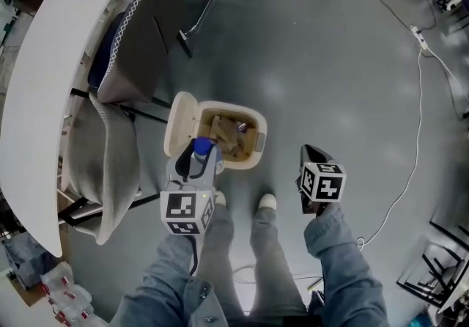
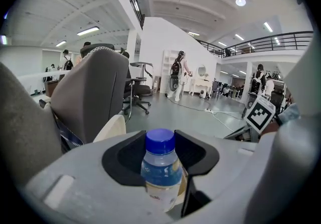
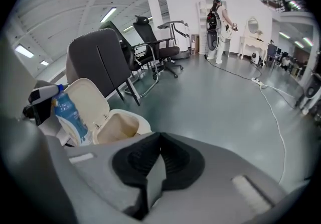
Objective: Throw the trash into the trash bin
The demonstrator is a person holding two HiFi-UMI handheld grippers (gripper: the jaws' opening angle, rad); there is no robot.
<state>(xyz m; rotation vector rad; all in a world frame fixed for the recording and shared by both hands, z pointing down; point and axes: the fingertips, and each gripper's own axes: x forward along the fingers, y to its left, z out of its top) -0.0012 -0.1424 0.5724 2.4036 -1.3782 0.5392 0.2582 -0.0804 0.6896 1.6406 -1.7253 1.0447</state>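
Observation:
A clear plastic bottle [image 1: 201, 158] with a blue cap stands upright between the jaws of my left gripper [image 1: 198, 164], which is shut on it. It hangs just in front of the near rim of the cream trash bin [image 1: 259, 144], whose lid [image 1: 179, 123] is flipped open to the left. Brown paper trash [image 1: 227, 135] lies inside. In the left gripper view the bottle [image 2: 161, 172] fills the gap in my left gripper [image 2: 160, 156]. My right gripper [image 1: 311, 155] hovers right of the bin, shut and empty; its own view shows it [image 3: 156, 141], the bin [image 3: 131, 119] and the bottle [image 3: 68, 113].
Two grey office chairs [image 1: 135, 39] and a white table edge [image 1: 51, 61] stand left of the bin. A white cable [image 1: 419, 120] runs across the grey floor on the right. The person's shoes [image 1: 267, 202] are just behind the bin. People walk far off in the hall.

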